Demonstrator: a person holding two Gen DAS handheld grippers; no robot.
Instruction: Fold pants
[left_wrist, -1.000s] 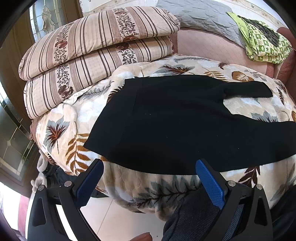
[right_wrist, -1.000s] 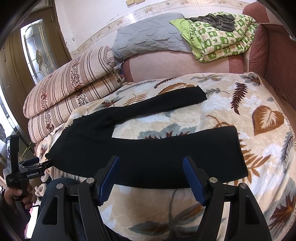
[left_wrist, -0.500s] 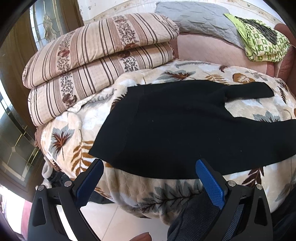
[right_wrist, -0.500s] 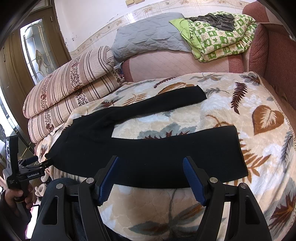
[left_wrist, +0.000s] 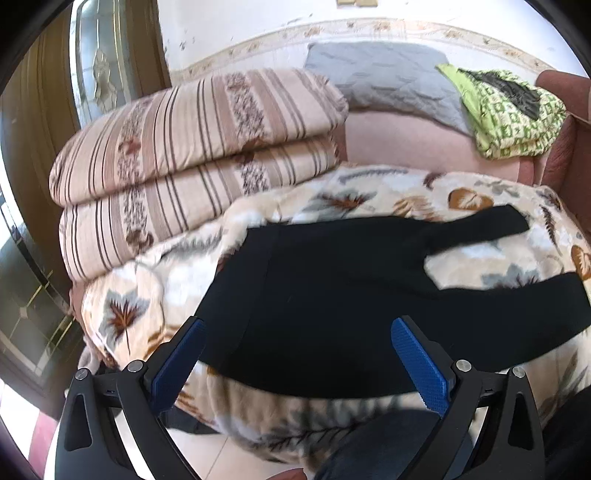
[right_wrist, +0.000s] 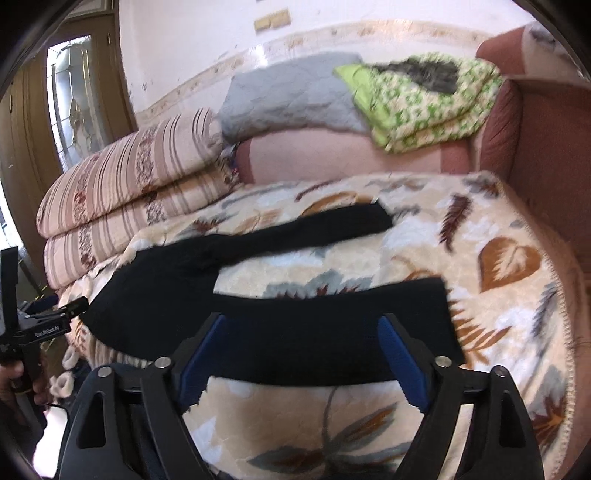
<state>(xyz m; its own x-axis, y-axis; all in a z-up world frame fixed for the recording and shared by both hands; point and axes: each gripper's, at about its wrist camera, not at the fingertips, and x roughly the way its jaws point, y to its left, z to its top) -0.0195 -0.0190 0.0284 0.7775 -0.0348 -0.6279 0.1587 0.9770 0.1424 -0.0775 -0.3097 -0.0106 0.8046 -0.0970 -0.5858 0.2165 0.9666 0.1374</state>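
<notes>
Striped folded quilt (left_wrist: 195, 155), grey pad (left_wrist: 384, 81), green patterned blanket (left_wrist: 517, 118), leaf-print blanket (right_wrist: 498, 258).

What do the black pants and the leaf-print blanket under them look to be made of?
Black pants: probably a soft knit or jersey, matte, lying limp and flat with no sheen. Leaf-print blanket: seemingly plush fleece, with a fuzzy, quilt-embossed surface.

Pants (left_wrist: 332, 302) lie on blanket (left_wrist: 369, 184) — quilts (left_wrist: 192, 155) behind-left.
</notes>
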